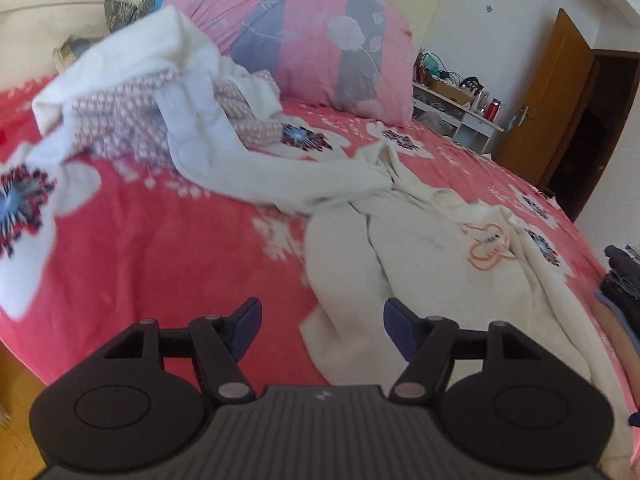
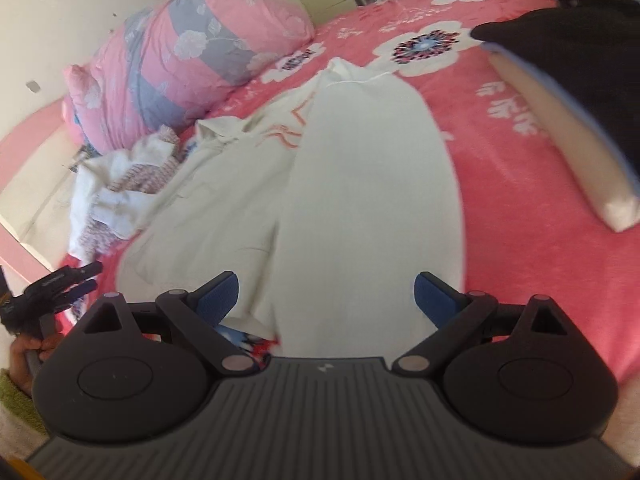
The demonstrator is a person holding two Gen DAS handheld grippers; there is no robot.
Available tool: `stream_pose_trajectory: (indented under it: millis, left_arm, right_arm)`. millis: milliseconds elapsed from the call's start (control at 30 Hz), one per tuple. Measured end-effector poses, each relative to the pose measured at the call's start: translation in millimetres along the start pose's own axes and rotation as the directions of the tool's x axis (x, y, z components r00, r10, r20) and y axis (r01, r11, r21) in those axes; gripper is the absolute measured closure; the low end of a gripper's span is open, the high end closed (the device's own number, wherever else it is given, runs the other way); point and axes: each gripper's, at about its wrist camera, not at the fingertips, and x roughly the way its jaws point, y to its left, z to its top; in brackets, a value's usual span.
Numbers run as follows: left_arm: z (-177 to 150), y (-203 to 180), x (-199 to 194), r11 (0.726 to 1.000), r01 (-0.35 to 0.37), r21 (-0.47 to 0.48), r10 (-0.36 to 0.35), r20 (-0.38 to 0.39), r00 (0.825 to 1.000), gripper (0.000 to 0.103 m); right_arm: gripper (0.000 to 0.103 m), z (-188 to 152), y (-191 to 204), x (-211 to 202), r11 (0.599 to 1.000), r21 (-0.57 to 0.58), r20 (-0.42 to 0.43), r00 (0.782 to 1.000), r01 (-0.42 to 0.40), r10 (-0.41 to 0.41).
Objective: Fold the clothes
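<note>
Cream garment — rumpled, half-folded lengthwise — sprawls across pink bedspread

cream garment: soft matt cloth, creased | bedspread: fuzzy pink fleece-like cloth | quilt, upper centre: smooth cotton-like fabric | door, right: glossy wood | fingers: matt black plastic, blue pads

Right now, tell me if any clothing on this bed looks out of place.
The cream garment lies twisted and bunched across the red bedspread, not flat. Behind it a white and patterned heap sits crumpled against the pink quilt.
</note>
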Motion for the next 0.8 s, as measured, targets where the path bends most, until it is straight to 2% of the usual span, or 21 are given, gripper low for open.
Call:
stream_pose_trajectory:
  millis: [100,167,333,433,500,567,600,667,700,733,800]
  left_arm:
    - [-12.7,-4.0,1.4,1.0,0.011,-0.029,-0.011,-0.003,1.0,0.034]
    - [-17.0,-7.6,4.2,1.0,0.0,-0.026,0.0,-0.009,1.0,0.034]
    - [-25.8,-17.6,10.9,1.0,-0.028,-0.011,0.028,-0.016,0.999,0.034]
    - [-29.8,-25.2,13.6,0.999,-0.047,0.012,0.047,-0.006,0.999,0.034]
    - [-31.3,-29.3,15.1,0.998,-0.06,0.026,0.06,0.002,0.998,0.034]
    - [-31.6,-30.6,16.2,0.997,-0.069,0.024,0.068,0.006,0.998,0.034]
    - [-31.5,-30.9,16.5,0.997,-0.071,0.022,0.071,0.008,0.997,0.034]
    - [-30.8,-30.6,16.8,0.997,-0.073,0.018,0.073,0.011,0.997,0.034]
    - [-30.6,-30.7,16.8,0.997,-0.074,0.015,0.074,0.012,0.997,0.034]
    - [-30.4,-30.7,16.9,0.997,-0.076,0.013,0.076,0.013,0.997,0.034]
    - [-30.2,-30.9,16.8,0.997,-0.082,0.01,0.081,0.017,0.997,0.034]
  right_arm:
    - [0.007,-10.8,-10.7,-2.8,0.996,-0.022,-0.017,0.996,0.087,-0.087]
    - [0.007,-20.5,-20.7,0.5,0.994,-0.01,-0.048,0.993,0.111,-0.112]
    - [0.002,-35.9,-13.5,0.8,0.997,-0.043,-0.073,0.995,0.062,-0.064]
    - [0.002,-41.9,-0.2,5.5,0.997,-0.074,-0.123,0.992,-0.014,0.005]
    - [0.006,-47.8,10.3,9.0,0.992,-0.125,-0.135,0.991,-0.021,0.004]
    - [0.027,-51.9,17.2,12.4,0.979,-0.2,-0.115,0.991,0.043,-0.067]
    - [0.045,-52.1,17.8,12.5,0.972,-0.222,-0.103,0.99,0.074,-0.099]
    - [0.061,-48.6,11.8,8.0,0.976,-0.206,-0.089,0.992,0.072,-0.092]
    - [0.075,-45.2,6.6,4.0,0.982,-0.178,-0.081,0.994,0.055,-0.071]
    - [0.084,-41.6,1.8,-0.3,0.988,-0.15,-0.073,0.996,0.038,-0.049]
    - [0.089,-32.4,-2.2,-11.3,0.995,-0.103,-0.037,0.999,-0.007,0.004]
